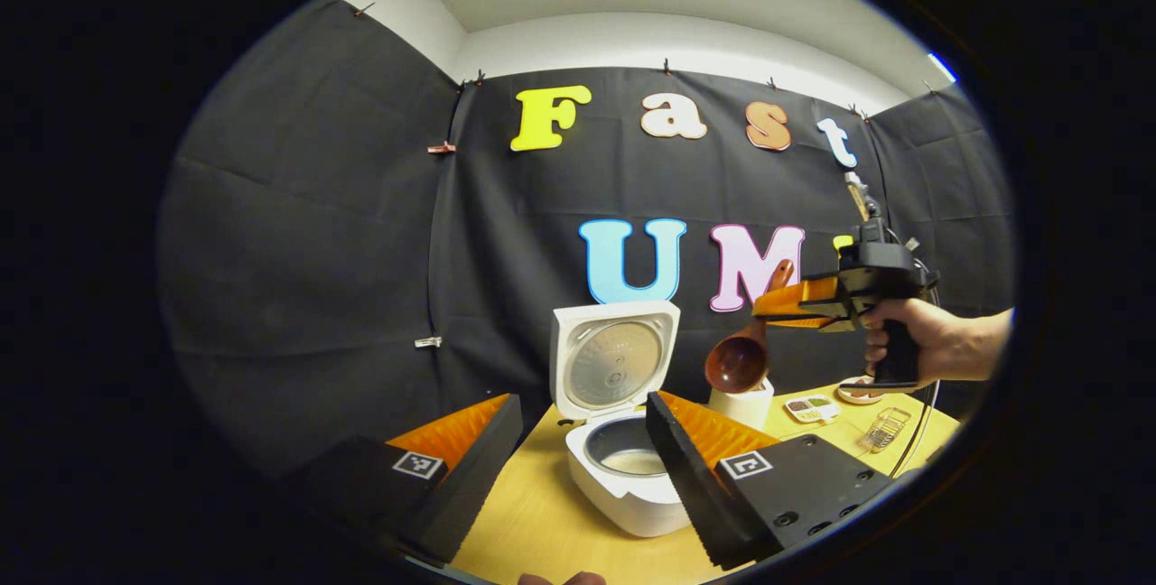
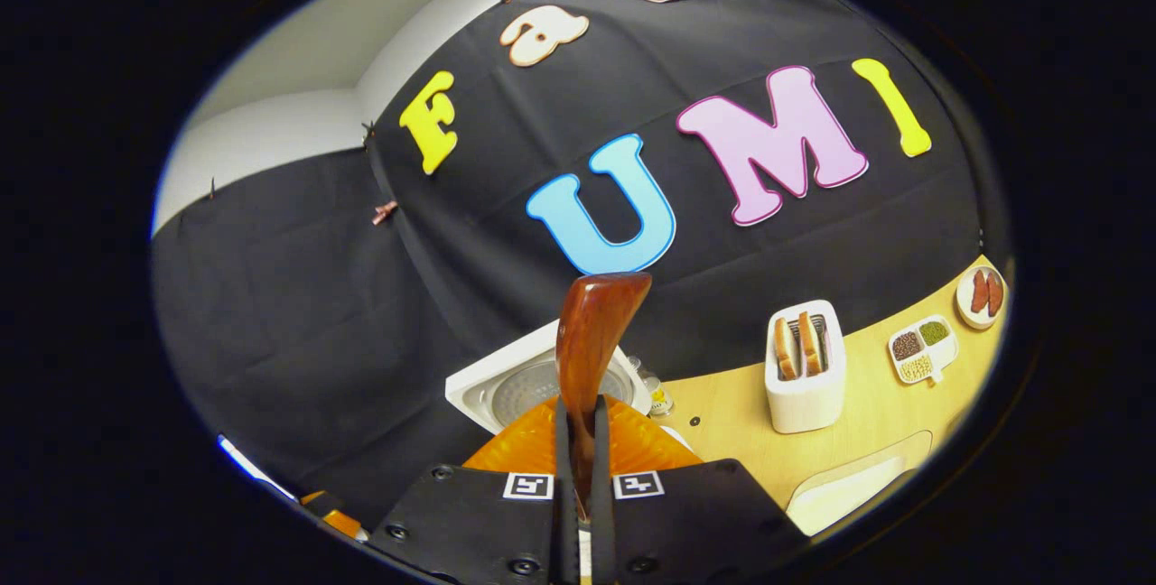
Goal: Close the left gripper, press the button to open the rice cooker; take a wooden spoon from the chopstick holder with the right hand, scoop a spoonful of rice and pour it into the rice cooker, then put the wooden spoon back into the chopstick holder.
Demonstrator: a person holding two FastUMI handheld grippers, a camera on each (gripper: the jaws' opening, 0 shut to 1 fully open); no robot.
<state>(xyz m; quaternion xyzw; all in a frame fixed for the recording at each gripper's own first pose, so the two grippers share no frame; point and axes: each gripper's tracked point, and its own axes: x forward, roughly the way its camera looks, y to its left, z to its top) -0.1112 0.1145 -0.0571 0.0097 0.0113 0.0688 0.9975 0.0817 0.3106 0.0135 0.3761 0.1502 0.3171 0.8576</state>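
Spoon point(image 1: 742, 352) pinched in right tool point(image 1: 778, 303), lifted above holder point(image 1: 741, 404); cooker point(image 1: 623, 422) lid open, left tool point(image 1: 582, 468) spread; next, likely scoop rice.

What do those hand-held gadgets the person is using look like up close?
Each hand-held gripper is a black, boxy body with two long wedge-shaped fingers. The left hand-held gripper carries small square black-and-white markers on top and round screw holes. The right hand-held gripper has a pistol-style black handle held by a bare hand, with a thin dark cable hanging below it.
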